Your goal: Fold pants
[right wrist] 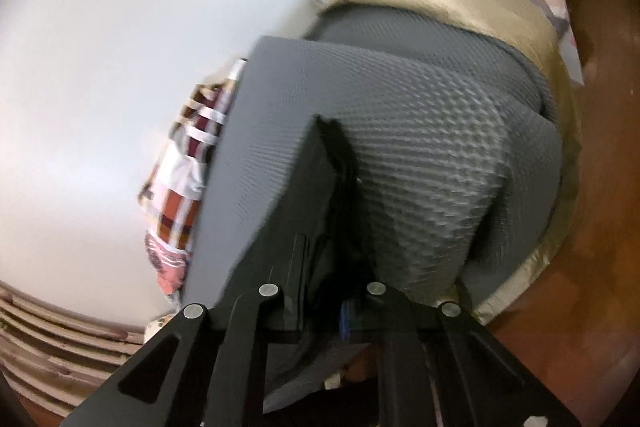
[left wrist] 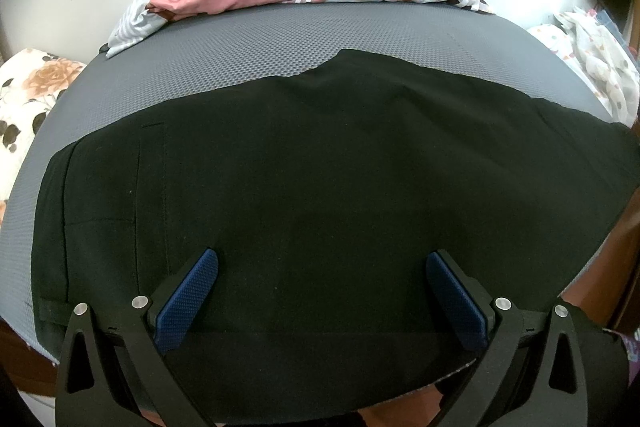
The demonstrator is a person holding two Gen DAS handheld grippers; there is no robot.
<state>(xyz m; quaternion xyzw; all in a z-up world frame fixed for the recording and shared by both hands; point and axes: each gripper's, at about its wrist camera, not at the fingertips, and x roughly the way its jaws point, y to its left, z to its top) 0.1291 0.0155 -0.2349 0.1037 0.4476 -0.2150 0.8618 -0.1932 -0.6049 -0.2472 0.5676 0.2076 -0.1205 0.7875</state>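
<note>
Pants (left wrist: 320,167), black and limp, lie flat across the grey mat (left wrist: 240,39). Right claw (right wrist: 336,163) pinches a bunched dark fold near the mat's end; left claw (left wrist: 322,267) hovers wide over the near edge. Soft, light cloth: grip hems or waistband.

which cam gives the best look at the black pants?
Left wrist: the black pants lie spread flat across the grey mattress, edges and seams visible, under the open left gripper. Right wrist shows only a blurred dark strip of them, pinched in the right gripper.
</note>
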